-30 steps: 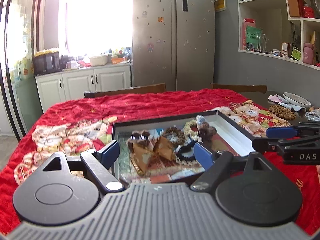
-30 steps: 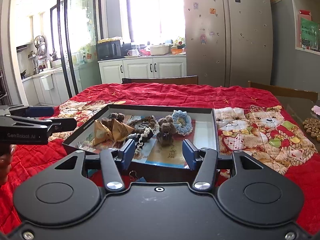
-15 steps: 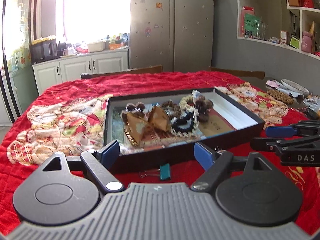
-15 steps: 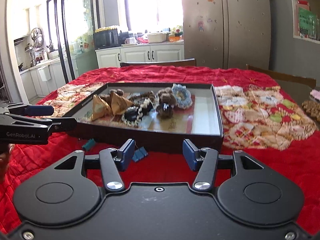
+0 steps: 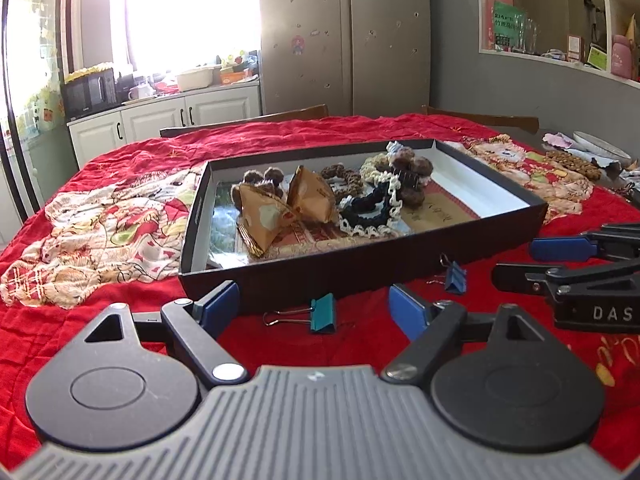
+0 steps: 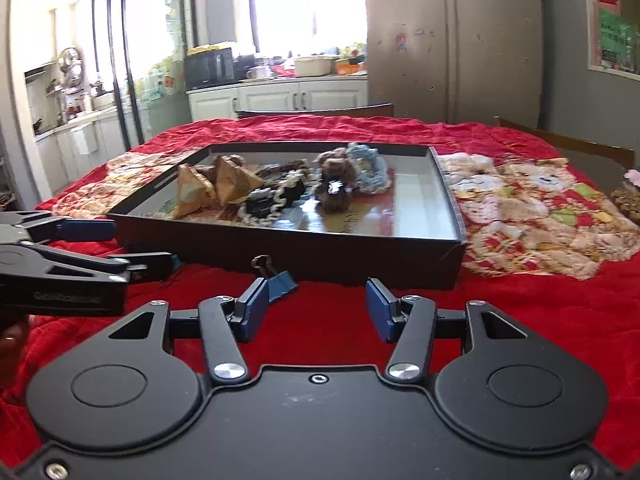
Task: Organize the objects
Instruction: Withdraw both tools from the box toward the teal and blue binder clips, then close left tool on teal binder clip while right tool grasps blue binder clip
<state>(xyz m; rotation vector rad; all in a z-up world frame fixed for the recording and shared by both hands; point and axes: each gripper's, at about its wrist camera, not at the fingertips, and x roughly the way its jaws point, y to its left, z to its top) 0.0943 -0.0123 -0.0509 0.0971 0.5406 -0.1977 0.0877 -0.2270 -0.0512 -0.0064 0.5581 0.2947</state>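
Black tray (image 5: pixel 360 276) holds brown paper wedges (image 5: pixel 280 204) and crocheted scrunchies (image 5: pixel 372 208)

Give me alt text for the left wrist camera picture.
An open left claw hovers over a teal binder clip lying on a red quilted tablecloth, in front of a shallow black cardboard box holding crochet pieces and paper-wrapped bundles. A blue binder clip lies to its right.

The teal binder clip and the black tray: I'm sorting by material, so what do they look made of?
Teal binder clip: apparently painted sheet metal with thin wire handles, slightly glossy. Black tray: probably cardboard, given its thin matte black walls, white inner lining and folded corners.
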